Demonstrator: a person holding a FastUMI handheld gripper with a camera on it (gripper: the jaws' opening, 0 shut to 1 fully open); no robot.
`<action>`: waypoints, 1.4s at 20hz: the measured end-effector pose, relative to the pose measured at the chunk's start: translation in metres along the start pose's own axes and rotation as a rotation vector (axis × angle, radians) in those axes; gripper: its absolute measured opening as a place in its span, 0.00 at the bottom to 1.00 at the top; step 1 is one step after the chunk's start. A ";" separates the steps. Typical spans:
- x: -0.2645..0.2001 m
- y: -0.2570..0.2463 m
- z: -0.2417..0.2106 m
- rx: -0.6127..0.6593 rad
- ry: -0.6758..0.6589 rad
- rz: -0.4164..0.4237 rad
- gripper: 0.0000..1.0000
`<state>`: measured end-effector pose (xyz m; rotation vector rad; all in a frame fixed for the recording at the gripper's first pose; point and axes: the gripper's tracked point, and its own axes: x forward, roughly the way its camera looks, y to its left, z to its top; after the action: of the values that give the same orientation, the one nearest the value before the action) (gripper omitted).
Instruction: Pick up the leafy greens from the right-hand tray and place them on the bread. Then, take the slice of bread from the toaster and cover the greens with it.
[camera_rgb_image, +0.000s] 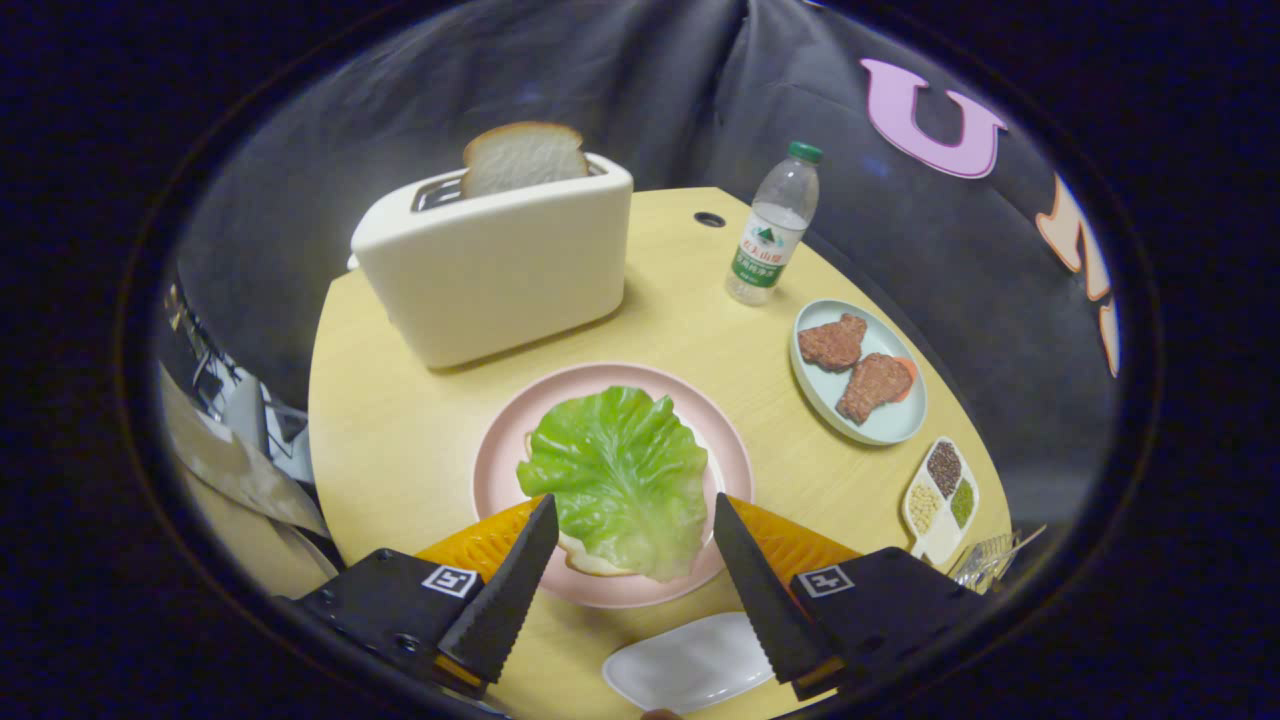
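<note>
A green lettuce leaf lies on a slice of bread whose near edge peeks out under it, on a pink plate. My gripper hovers over the plate's near side, open, its fingertips on either side of the leaf and holding nothing. Beyond the plate stands a cream toaster with a bread slice sticking up out of its slot.
A water bottle stands behind and right of the toaster. A pale blue plate with two meat patties sits right of the pink plate, with a small divided dish of grains nearer. A white tray lies under the fingers.
</note>
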<state>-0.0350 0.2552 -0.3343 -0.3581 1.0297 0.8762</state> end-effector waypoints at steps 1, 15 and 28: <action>-0.007 0.005 0.010 0.037 0.002 -0.017 0.99; -0.015 0.100 0.156 0.476 -0.036 0.071 0.96; 0.037 0.113 0.224 0.794 -0.063 0.106 0.72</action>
<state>0.0182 0.4846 -0.2405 0.3935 1.2556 0.5055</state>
